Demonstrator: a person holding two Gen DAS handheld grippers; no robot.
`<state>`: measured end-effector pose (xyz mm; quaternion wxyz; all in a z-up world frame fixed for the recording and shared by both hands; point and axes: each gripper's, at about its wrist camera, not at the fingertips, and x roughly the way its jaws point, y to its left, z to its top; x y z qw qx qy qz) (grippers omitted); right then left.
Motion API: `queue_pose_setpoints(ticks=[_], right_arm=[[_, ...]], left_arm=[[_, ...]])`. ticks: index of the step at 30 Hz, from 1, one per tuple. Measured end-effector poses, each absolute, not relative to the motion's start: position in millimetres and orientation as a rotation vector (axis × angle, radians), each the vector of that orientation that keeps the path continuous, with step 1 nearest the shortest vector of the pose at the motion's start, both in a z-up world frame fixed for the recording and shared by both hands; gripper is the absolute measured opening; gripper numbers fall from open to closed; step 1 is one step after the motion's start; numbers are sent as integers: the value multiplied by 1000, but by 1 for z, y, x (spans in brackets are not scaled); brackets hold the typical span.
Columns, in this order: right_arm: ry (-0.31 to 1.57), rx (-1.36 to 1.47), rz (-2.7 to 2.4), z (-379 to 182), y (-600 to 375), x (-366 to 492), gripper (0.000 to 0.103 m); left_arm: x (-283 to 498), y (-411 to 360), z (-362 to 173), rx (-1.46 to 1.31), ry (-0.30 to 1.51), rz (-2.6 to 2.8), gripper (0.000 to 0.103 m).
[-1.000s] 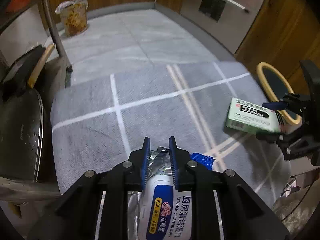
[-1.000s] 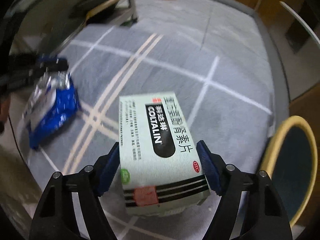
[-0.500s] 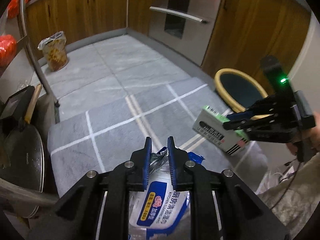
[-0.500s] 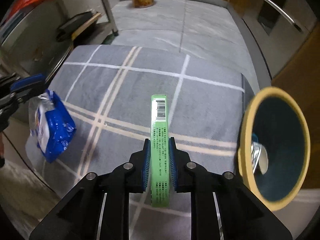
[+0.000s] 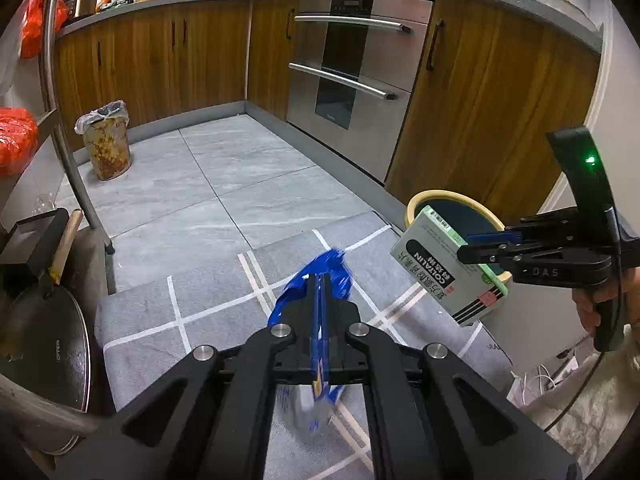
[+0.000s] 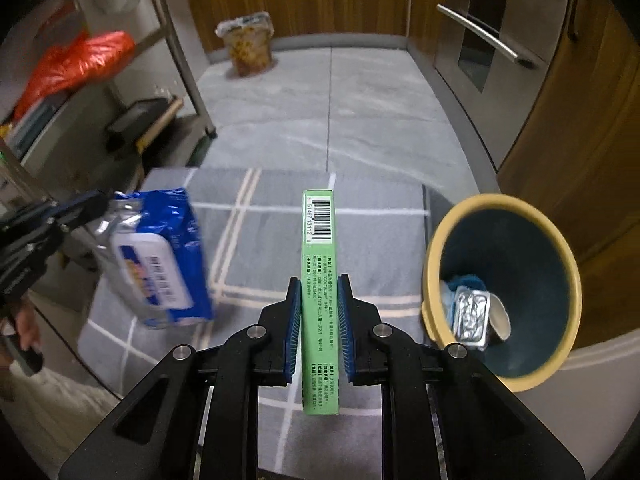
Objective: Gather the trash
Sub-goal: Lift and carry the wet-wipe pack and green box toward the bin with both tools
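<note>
Across the grey tiled kitchen floor (image 5: 240, 168) lies a soft grey rug (image 6: 260, 240) crossed by pale lines, and everything else is placed from it. Behind the rug run wooden cabinets (image 5: 160, 60) with a steel double oven (image 5: 348, 80) set among them. At the rug's far right edge stands a round bin (image 6: 560, 264), cream-yellow on the rim and dark teal inside, holding a crinkled foil tray (image 6: 472, 316) and other scraps. Far beyond the rug, against the cabinets, sits a smaller pail lined with a plastic bag (image 5: 106, 144).

Above the rug's left side, the left tool (image 5: 320, 292) points steeply down with its black arms pressed together, pinching the crimped edge of a glossy blue and silver wipes pack (image 6: 160, 256), which hangs clear of the rug. Above the rug's right side, close to the bin, the right tool (image 6: 319, 320) tilts more steeply downward; its ribbed blue pads (image 6: 294, 320) clamp the flat faces of a slim green cardboard medicine box (image 6: 319, 280), held edge-on with its barcode end pointing away. A hand (image 5: 600, 304) grips that tool's handle at the rug's right edge.
</note>
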<state>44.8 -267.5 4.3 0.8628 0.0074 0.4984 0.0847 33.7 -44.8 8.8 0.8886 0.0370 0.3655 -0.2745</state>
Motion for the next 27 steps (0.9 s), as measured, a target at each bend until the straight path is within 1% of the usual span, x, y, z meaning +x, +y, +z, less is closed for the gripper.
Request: queue_pose_setpoints(ticks=[3, 10, 13, 15, 18, 25, 27], right_arm=[[1038, 33, 160, 7, -277, 47, 19], [1001, 52, 115, 17, -301, 51, 19], [998, 70, 116, 16, -312, 49, 19], [1005, 78, 121, 14, -318, 49, 19], [1009, 88, 126, 14, -322, 49, 19], [1028, 97, 149, 9, -320, 58, 19], [1035, 90, 152, 5, -318, 62, 19]], left_arm=[[35, -49, 10, 74, 758, -573, 0], [33, -78, 36, 153, 683, -576, 0], [39, -90, 31, 214, 721, -549, 0], [51, -85, 23, 214, 753, -511, 0], [72, -71, 7, 142, 824, -473, 0], [130, -23, -58, 54, 1024, -332, 0], [144, -8, -72, 45, 1048, -281, 0]])
